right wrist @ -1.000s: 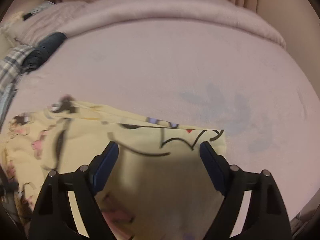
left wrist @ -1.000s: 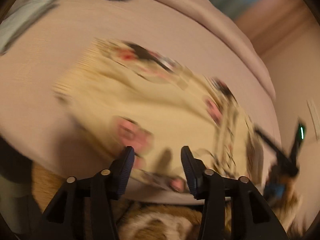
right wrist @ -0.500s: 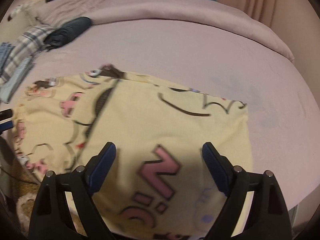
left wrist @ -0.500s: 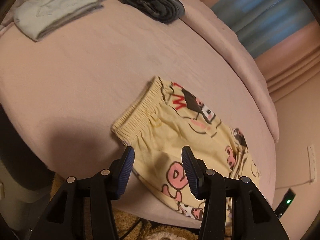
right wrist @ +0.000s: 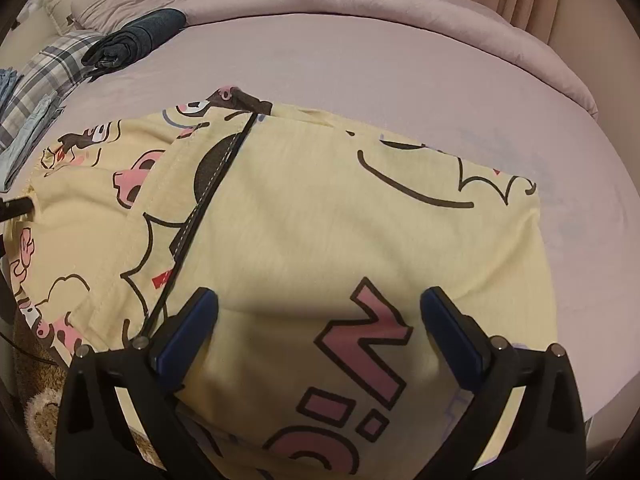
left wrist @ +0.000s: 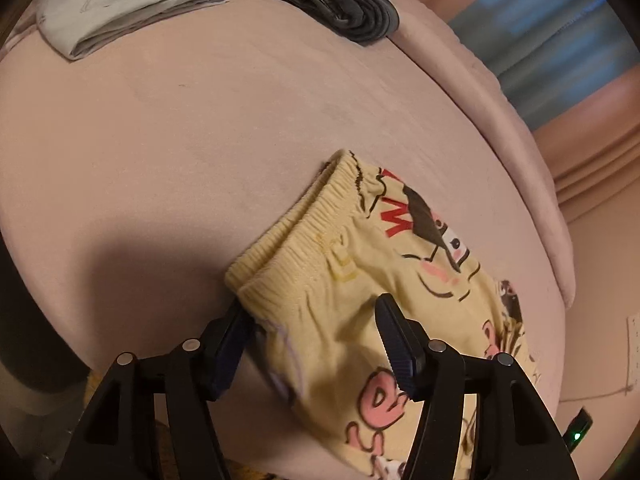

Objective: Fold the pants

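Yellow cartoon-print pants (left wrist: 384, 276) lie on a pink bed, near its front edge. In the left wrist view their elastic waistband (left wrist: 296, 240) faces me. My left gripper (left wrist: 312, 328) is open, its jaws on either side of the near waistband corner, the left fingertip (left wrist: 236, 328) tucked under the cloth edge. In the right wrist view the pants (right wrist: 320, 216) lie spread flat with one layer folded over. My right gripper (right wrist: 320, 320) is wide open just above the cloth near its front edge, holding nothing.
A folded pale grey garment (left wrist: 132, 4) and a dark rolled garment (left wrist: 344, 4) lie at the bed's far side. In the right wrist view a dark roll (right wrist: 136, 40) and plaid cloth (right wrist: 44, 76) sit at the back left. A furry brown rug (right wrist: 36, 408) lies below the bed.
The left gripper has steadied and moved in onto the waistband corner. The right gripper has pulled back and lowered, so the pants fill its view.
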The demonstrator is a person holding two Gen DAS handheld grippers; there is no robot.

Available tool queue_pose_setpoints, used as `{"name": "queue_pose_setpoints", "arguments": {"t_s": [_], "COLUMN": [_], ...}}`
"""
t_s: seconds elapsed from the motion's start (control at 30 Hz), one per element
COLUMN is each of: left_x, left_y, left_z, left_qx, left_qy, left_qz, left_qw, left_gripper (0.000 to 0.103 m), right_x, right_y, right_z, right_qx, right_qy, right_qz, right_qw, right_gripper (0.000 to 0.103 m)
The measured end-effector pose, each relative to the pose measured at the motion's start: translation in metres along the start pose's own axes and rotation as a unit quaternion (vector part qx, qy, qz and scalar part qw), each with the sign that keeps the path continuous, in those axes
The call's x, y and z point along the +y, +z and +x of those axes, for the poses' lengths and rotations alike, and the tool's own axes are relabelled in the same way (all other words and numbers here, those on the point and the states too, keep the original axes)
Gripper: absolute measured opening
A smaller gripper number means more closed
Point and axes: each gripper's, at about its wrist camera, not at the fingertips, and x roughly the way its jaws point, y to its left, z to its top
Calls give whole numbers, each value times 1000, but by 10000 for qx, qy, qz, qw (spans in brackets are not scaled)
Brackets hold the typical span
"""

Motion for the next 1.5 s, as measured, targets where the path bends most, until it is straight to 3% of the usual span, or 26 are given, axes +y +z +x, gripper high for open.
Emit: {"name": "queue_pose_setpoints", "arguments": {"t_s": [0.07, 0.13, 0.2, 0.3, 0.37, 0.47, 0.53, 0.6, 0.7, 0.87, 0.97, 1.03, 1.1, 1.17, 1.27, 1.37, 1.5], "left_x": [-3, -3, -2, -27, -54, -108, -145, -188, -240, -304, -316, -315, -312, -313, -309, -293, -263], "left_y": [0, -1, -6, -11, -11, -13, -19, -31, -53, -107, -149, -167, -170, -163, -154, -136, -118], "left_z": [0, 3, 13, -2, -17, -47, -60, -63, -52, 6, 58, 85, 87, 73, 47, 14, -7], "left_qx": [55, 231, 533, 196, 161, 57, 80, 320, 646, 1339, 1944, 2455, 2589, 2672, 2623, 2176, 1738], "left_qy": [4, -222, -770, -536, -943, -1617, -2030, -2560, -2835, -2724, -2054, -1702, -1890, -2251, -2593, -2900, -2705], "left_qz": [17, -78, -445, -46, 263, 987, 1425, 1887, 2468, 3286, 3690, 3672, 3557, 3503, 3441, 3439, 3322], "left_qw": [10000, 9995, 9946, 9984, 9951, 9819, 9687, 9475, 9244, 8944, 8854, 8809, 8779, 8690, 8635, 8662, 8867], "left_gripper": [54, 6, 6, 4, 4, 4, 4, 4, 4, 4, 8, 24, 41, 61, 65, 69, 70], "right_x": [0, 0, -6, -6, -9, -19, -29, -42, -65, -110, -142, -156, -166, -171, -172, -170, -140], "right_y": [2, 1, -4, -4, -4, -9, -12, -16, -24, -45, -65, -76, -87, -92, -90, -76, -47], "right_z": [1, 1, -2, -3, -5, -14, -20, -30, -44, -64, -66, -65, -69, -73, -81, -90, -102], "right_qx": [-3, -23, -49, -76, -103, -201, -252, -285, -358, -497, -388, -254, -246, -256, -289, -469, -788], "right_qy": [28, 38, 49, 89, 179, 421, 550, 729, 835, 416, 227, 131, 45, -5, -40, 80, 665], "right_qz": [1, -1, 4, 12, 32, 145, 310, 586, 1030, 1645, 2179, 2430, 2580, 2632, 2626, 2484, 1871], "right_qw": [10000, 10000, 10000, 9999, 9998, 9988, 9977, 9952, 9905, 9842, 9749, 9696, 9658, 9644, 9645, 9675, 9769], "right_gripper": [103, 103, 103, 103, 102, 99, 93, 90, 90, 92, 92, 92, 92, 92, 92, 92, 90]}}
